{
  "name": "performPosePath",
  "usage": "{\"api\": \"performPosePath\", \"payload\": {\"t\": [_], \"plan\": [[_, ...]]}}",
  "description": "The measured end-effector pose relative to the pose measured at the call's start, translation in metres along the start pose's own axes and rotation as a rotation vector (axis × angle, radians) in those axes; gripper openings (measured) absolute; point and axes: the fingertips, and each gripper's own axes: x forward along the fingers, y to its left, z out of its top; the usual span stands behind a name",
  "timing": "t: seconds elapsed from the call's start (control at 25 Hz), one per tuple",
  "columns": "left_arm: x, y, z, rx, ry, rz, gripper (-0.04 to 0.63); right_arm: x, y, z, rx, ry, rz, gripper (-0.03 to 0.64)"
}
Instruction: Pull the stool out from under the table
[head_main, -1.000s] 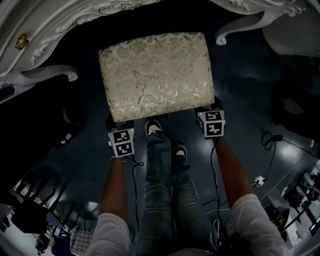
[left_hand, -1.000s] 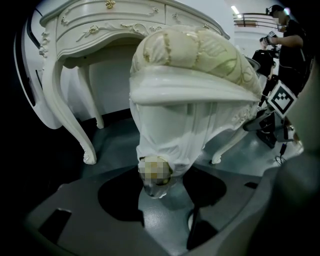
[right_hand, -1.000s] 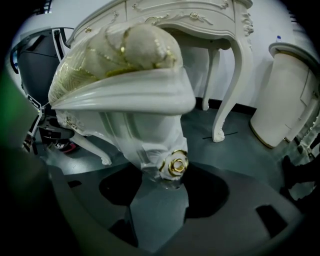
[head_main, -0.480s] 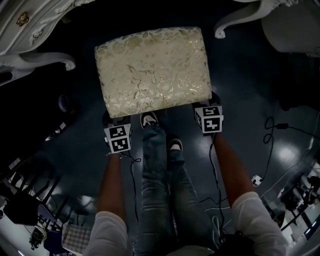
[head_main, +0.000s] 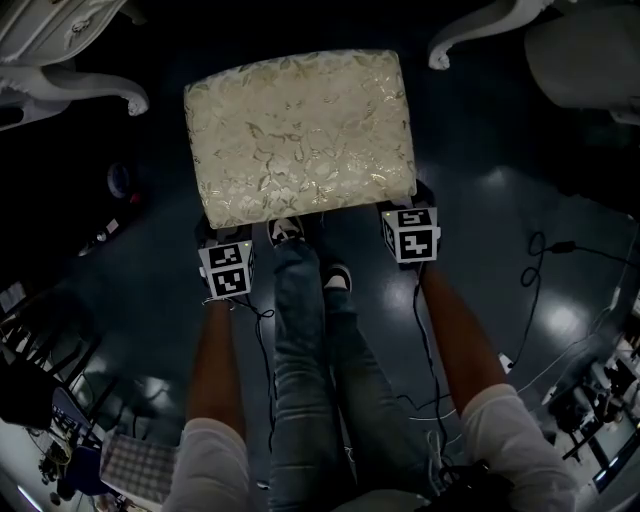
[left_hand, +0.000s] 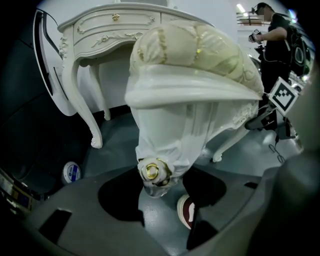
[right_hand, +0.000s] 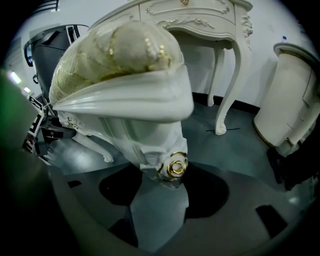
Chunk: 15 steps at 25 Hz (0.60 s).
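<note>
Head view: the stool (head_main: 300, 130) is squeezed tight by the left gripper (head_main: 212, 236) and right gripper (head_main: 420, 200). It seems pulled clear of the table (head_main: 40, 25), so letting go is likely called for next.

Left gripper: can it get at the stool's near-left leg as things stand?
Likely yes: the left gripper sits at the stool's near-left corner, with the gold-rosette leg top between its jaws and nothing in the way.

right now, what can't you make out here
- Head view: stool legs, hidden under its own cushion.
- Head view: table top, cut off by the upper edge.
- Head view: jaws of left gripper and right gripper, under the stool's near edge.
- Left gripper view: person, too small for detail.
</note>
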Motion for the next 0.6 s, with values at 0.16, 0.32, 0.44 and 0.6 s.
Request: {"api": "performPosePath", "payload": {"t": [0.16,0.32,0.44,0.6], "plan": [[-0.0015,-0.0035,-0.0041,-0.002,0.028,-0.008,0.256,-0.0021,-0.0005,-0.0041,0.000,0.015,0.004,0.256],[0.0024,-0.0038,-0.0034,-0.013,0.048,-0.012,0.256,0.0020,-0.0032,0.0016,-0.009,0.030,0.005,0.256],[0.0021,-0.0052,-0.0030,-0.001,0.062,-0.033,0.256,-0.0001,-0.0030,-0.0015,0.004,0.043,-0.004,0.256],[-0.0016,-0.0059,-0.0030,-0.010,0.070,-0.037,0.256,-0.0050,-0.0009,-0.0004,0.000,0.076,0.004,0.256]]}}
